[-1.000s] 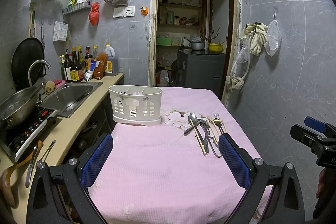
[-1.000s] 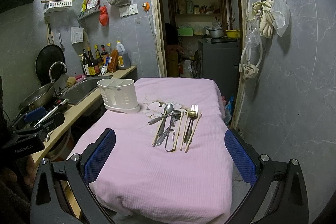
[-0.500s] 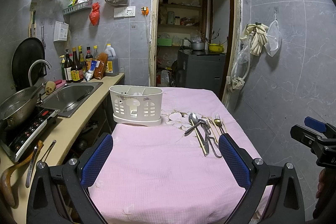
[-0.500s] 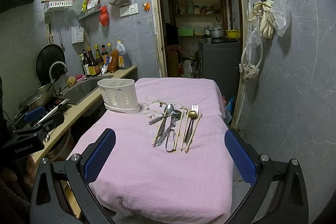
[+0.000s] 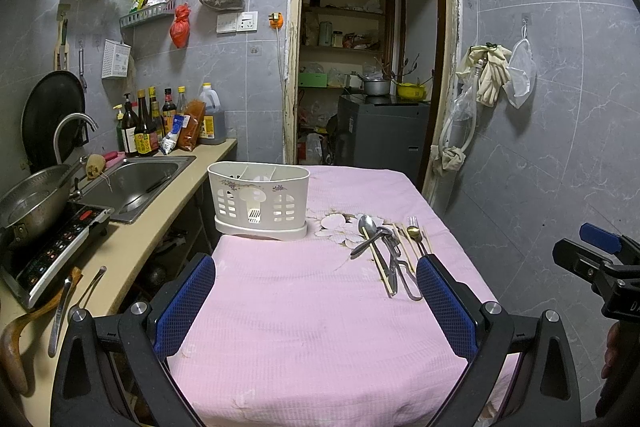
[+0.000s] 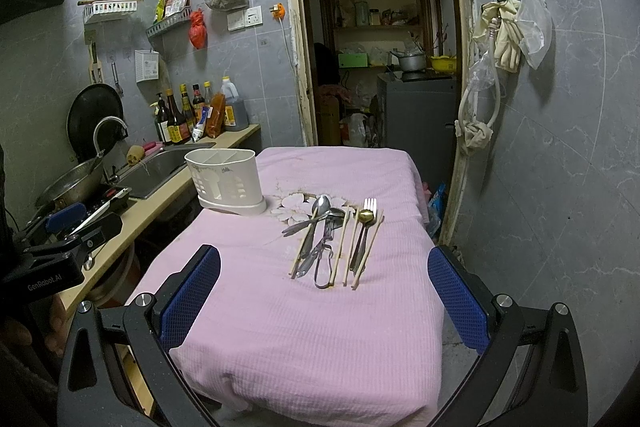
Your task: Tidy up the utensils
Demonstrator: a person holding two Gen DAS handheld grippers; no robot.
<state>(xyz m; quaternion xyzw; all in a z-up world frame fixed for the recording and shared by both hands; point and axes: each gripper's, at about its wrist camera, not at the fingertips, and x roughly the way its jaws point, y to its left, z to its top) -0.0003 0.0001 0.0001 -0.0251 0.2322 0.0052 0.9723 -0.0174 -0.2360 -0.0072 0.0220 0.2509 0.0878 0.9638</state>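
Note:
A white slotted utensil holder (image 5: 259, 199) (image 6: 227, 183) stands empty at the far left of the pink-clothed table (image 5: 304, 311) (image 6: 320, 323). To its right lies a pile of utensils (image 5: 390, 251) (image 6: 334, 237): steel spoons, wooden chopsticks, a gold spoon (image 6: 365, 215), a fork (image 6: 370, 205) and metal tongs (image 6: 325, 263). My left gripper (image 5: 316, 291) hovers open over the near part of the table, with nothing between its blue pads. My right gripper (image 6: 324, 287) is open too, just short of the pile.
A counter (image 5: 120, 255) runs along the left with a sink (image 5: 132, 183), a steel pot (image 5: 32, 203) on a cooktop, sauce bottles (image 5: 160, 127) and loose ladles. An open doorway (image 5: 368, 67) lies behind the table. A tiled wall (image 5: 560, 147) stands close on the right.

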